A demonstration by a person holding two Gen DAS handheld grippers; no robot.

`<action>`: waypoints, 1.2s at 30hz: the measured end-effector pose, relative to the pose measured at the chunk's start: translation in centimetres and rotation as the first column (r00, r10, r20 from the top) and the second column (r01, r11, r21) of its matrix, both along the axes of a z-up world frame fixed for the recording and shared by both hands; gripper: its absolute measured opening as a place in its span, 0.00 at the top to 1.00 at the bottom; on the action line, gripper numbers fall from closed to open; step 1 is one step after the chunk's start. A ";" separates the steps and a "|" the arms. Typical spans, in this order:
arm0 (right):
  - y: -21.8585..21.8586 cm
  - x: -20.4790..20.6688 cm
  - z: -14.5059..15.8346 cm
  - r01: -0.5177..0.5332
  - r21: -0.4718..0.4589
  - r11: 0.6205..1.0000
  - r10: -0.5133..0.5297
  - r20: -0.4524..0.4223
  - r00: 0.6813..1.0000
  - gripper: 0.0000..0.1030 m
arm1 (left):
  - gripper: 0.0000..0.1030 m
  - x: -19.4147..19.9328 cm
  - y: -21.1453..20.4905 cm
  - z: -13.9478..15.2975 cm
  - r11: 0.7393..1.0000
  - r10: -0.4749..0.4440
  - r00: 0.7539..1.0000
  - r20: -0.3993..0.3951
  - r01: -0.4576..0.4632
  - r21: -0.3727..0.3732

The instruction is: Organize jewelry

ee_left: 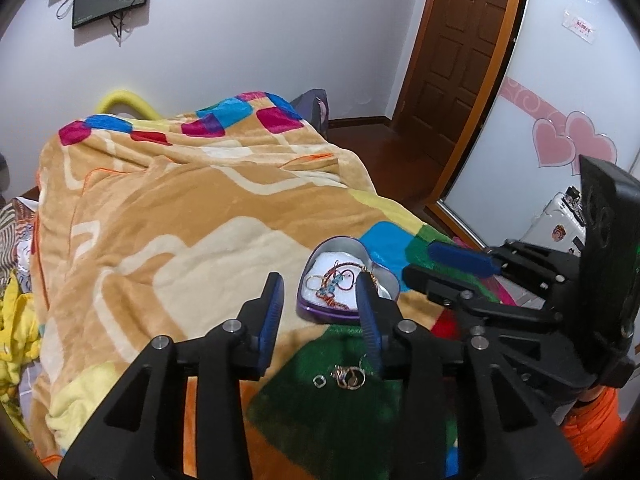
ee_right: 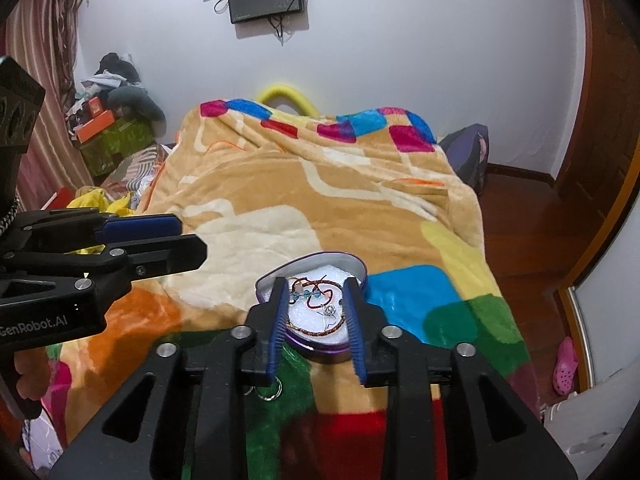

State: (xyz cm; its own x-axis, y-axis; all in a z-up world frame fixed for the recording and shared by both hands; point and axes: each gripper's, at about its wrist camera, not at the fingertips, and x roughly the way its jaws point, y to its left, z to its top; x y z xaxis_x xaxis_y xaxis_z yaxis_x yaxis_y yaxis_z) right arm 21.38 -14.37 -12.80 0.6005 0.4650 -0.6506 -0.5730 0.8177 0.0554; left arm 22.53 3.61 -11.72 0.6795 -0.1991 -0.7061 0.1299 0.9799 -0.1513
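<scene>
A purple heart-shaped tin (ee_left: 320,312) (ee_right: 320,350) with a white foam lining sits on the blanket and holds a red cord bracelet with blue beads (ee_left: 334,282) (ee_right: 310,294), a braided bracelet and a small silver piece (ee_right: 329,312). Several loose rings (ee_left: 347,377) lie on the green patch in front of the tin; they also show in the right wrist view (ee_right: 269,392). My left gripper (ee_left: 320,284) is open and empty, just left of and before the tin. My right gripper (ee_right: 316,292) is open and empty, its fingers hovering over the tin.
A plush patterned blanket (ee_left: 180,208) (ee_right: 300,200) covers the bed. A wooden door (ee_left: 452,60) and wood floor lie to the right. Boxes and clothes (ee_right: 112,120) are piled at the far left. A pink shoe (ee_right: 566,364) lies on the floor.
</scene>
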 end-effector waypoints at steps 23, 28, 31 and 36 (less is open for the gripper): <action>-0.5 -3.1 -4.8 -0.009 -0.017 1.000 0.006 -0.144 0.989 0.63 | 0.58 -4.9 0.9 -5.9 1.000 0.012 0.989 -0.149 -0.010 0.015; 0.2 -3.2 -7.0 -0.037 -0.044 0.998 0.028 -0.195 0.980 0.63 | 0.58 -4.5 0.3 -8.0 1.000 0.001 0.981 -0.195 0.000 0.005; 0.7 -3.3 -7.7 -0.064 -0.059 0.996 0.051 -0.206 0.977 0.64 | 0.64 -3.9 0.0 -8.9 1.000 -0.010 0.977 -0.211 0.012 0.010; 0.8 -3.1 -8.0 -0.073 -0.060 0.996 0.061 -0.182 0.981 0.67 | 0.78 -2.9 -0.4 -9.9 0.999 -0.032 0.971 -0.238 0.035 0.012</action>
